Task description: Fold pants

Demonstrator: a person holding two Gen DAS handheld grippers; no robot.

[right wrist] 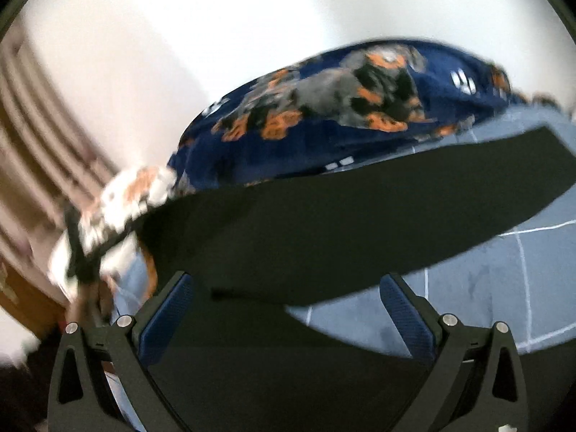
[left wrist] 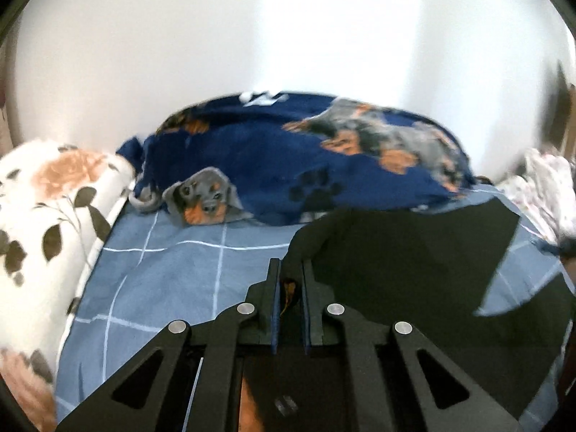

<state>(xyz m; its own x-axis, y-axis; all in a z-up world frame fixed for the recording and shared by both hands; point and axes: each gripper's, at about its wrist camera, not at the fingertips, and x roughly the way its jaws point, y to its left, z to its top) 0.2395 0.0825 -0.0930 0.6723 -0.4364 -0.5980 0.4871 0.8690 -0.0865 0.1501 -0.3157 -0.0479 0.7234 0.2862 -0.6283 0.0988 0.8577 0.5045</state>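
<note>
Pinching a bunched edge of the black fabric pants [left wrist: 414, 252], the left gripper [left wrist: 291, 270] is clamped tight on them. They're spread over the blue checked bedsheet [left wrist: 162, 273]. The right gripper [right wrist: 288, 288] gapes wide, cloth between its fingers. A navy dog-print fleece blanket [left wrist: 288, 151] is heaped along the far edge, with a white floral quilt [left wrist: 43, 223] at the left edge.

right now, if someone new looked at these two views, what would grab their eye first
The navy fleece blanket printed with dachshund dogs stands out first, heaped at the far side of the blue checked bedsheet against the white wall. Next come the black pants, lifted off the sheet, one edge pinched in the left gripper, while the right gripper stands open with the dark cloth stretched across its view.
</note>
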